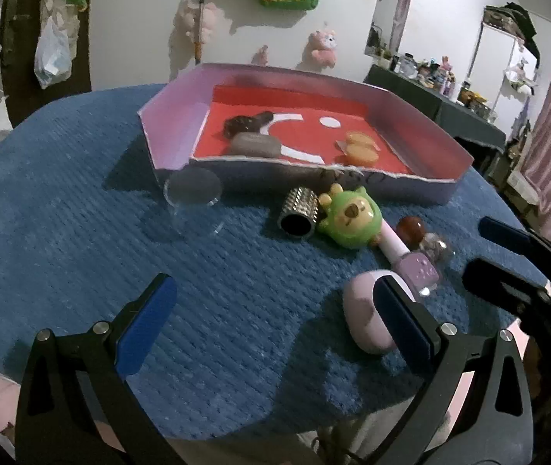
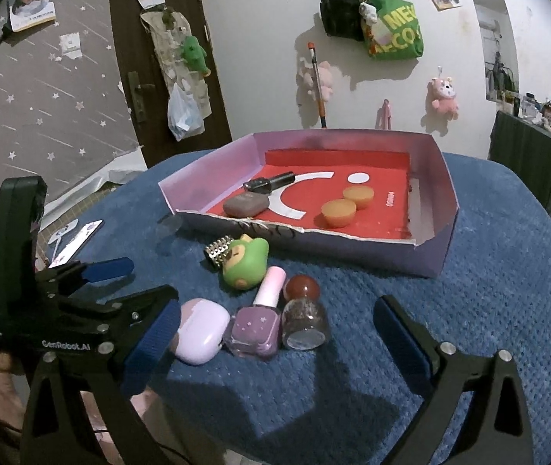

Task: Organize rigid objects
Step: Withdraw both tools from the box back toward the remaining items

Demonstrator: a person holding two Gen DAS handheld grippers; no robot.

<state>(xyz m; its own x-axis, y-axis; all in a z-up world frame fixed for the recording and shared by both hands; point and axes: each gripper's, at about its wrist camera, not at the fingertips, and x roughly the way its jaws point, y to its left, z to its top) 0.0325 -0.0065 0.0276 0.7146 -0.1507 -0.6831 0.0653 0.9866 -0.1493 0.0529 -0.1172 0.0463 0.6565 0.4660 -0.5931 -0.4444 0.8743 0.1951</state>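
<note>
On the blue cloth lie a lilac earbud case (image 2: 198, 329), a purple nail polish bottle (image 2: 254, 325), a small glitter jar with a brown cap (image 2: 304, 317), a green toy (image 2: 246, 263) and a studded metal tube (image 2: 219, 252). My right gripper (image 2: 275, 337) is open just in front of them, with the case, bottle and jar in the gap between its fingers. My left gripper (image 1: 275, 310) is open too. Its right finger (image 1: 403, 317) crosses in front of the lilac case (image 1: 364, 314). The cardboard tray (image 2: 438, 248) holds a dark bottle, a grey case and two orange cups.
A clear glass (image 1: 194, 201) lies against the tray's near left corner. The right gripper's body (image 1: 508, 267) shows at the right edge of the left wrist view. Paper slips (image 2: 78, 240) lie at the cloth's left edge. A door and a wall with hung toys stand behind.
</note>
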